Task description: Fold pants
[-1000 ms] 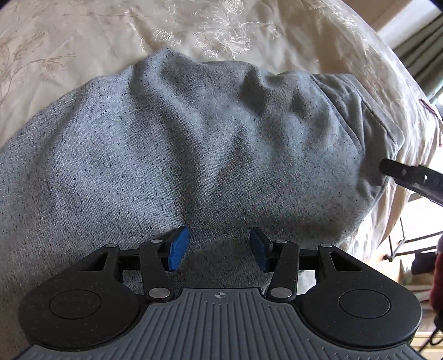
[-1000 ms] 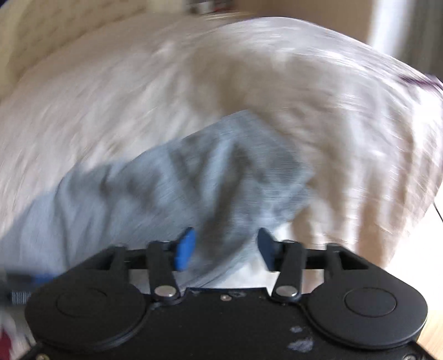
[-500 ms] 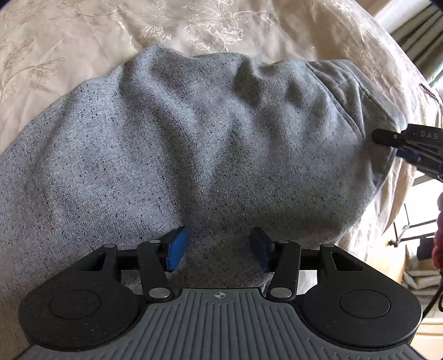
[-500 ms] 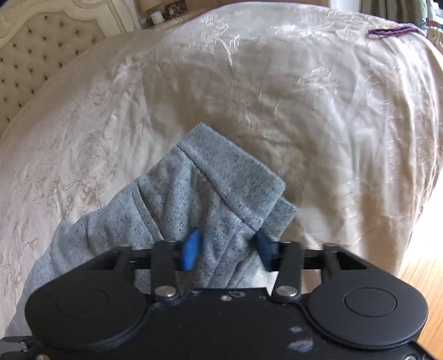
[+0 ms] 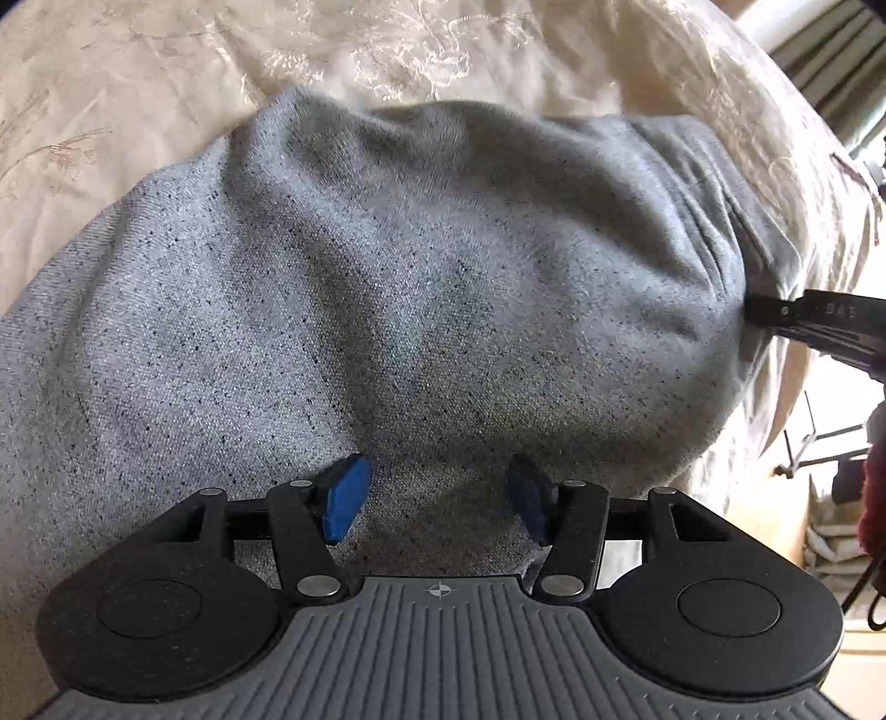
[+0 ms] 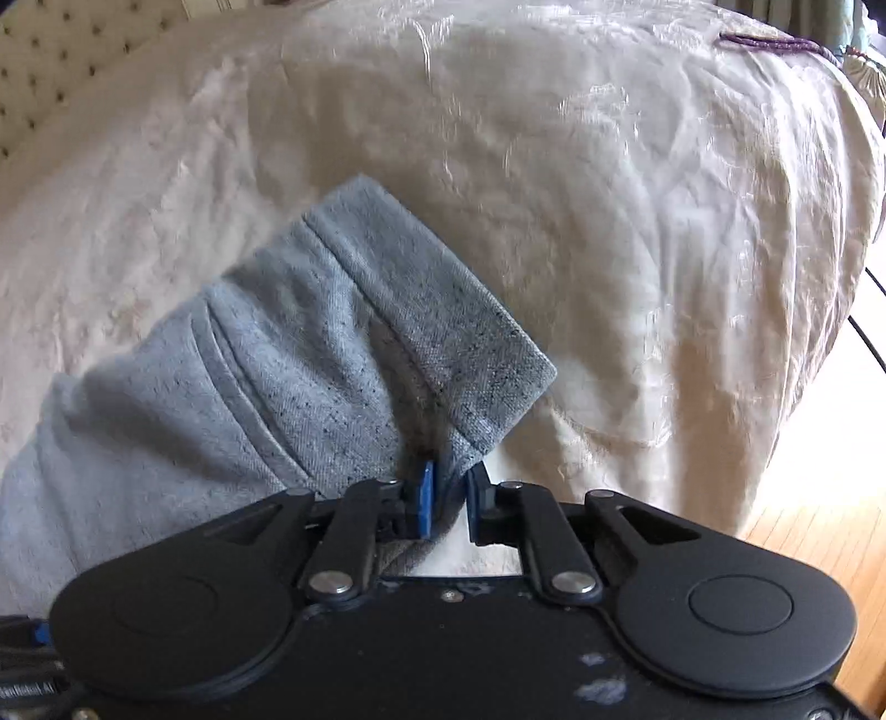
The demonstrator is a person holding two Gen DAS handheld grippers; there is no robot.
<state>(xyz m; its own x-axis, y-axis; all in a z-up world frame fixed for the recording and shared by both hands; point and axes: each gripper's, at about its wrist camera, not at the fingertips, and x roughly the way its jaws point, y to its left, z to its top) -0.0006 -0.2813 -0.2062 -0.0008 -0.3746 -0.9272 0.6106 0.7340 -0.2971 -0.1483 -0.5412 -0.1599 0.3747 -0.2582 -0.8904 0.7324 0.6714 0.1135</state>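
Grey speckled pants point(image 5: 387, 288) lie rumpled on a cream bedspread point(image 5: 166, 72). My left gripper point(image 5: 437, 498) is open, its blue pads on either side of the cloth near the front edge, resting over it. In the right wrist view my right gripper point(image 6: 448, 498) is shut on the hem band of the pants point(image 6: 343, 354), pinching the edge of the cloth between the blue pads. The right gripper also shows at the right edge of the left wrist view point(image 5: 819, 321), at the pants' hem.
The bed drops off to the right, with wooden floor point(image 6: 819, 543) beyond it. A tufted headboard point(image 6: 50, 66) is at the far left. A purple cord point(image 6: 769, 44) lies on the bedspread's far right corner. Clutter stands on the floor point(image 5: 830, 498).
My right gripper has closed on the hem of the pants; it was open half a second ago. The left gripper has stayed open and shifted slightly over the cloth.
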